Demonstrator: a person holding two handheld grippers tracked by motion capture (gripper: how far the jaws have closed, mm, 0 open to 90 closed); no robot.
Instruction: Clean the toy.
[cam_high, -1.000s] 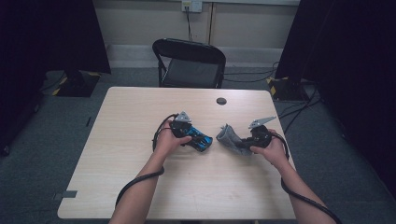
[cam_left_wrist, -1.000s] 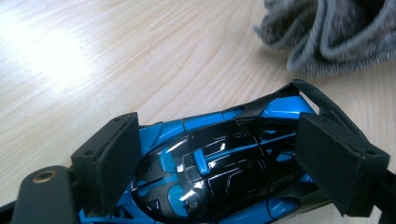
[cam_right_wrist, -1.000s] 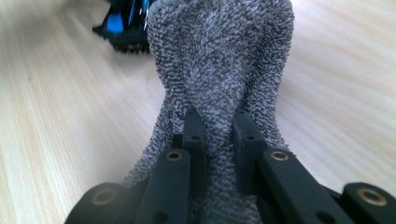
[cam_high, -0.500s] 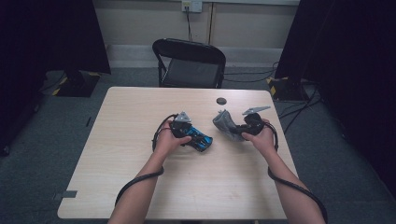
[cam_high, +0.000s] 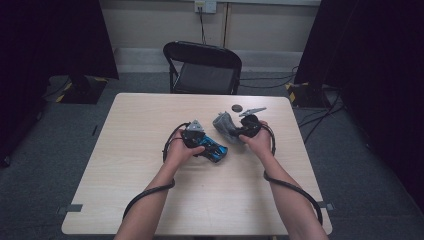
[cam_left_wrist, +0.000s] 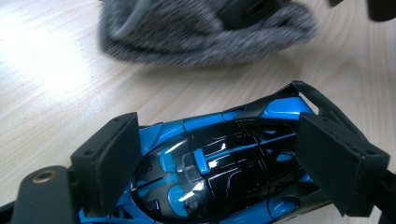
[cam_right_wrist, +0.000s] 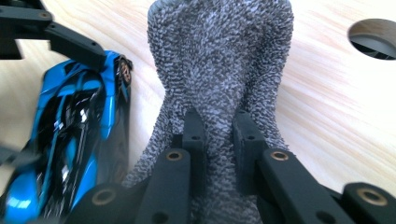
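Black chair (cam_high: 203, 67) — grey carpet (cam_high: 60, 130)

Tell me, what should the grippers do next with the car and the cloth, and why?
Probably bring the cloth across onto the car to wipe it. The right gripper already pinches the cloth, the left gripper clamps the car's sides, and the two lie close together but apart on the table.

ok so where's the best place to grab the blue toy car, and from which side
Across the middle of the car, one pad on each long flank, coming in from one end along its length. The body is long, narrow and low, so the flanks are probably the surest faces to pinch. The left gripper straddles it this way, beside the grey cloth.
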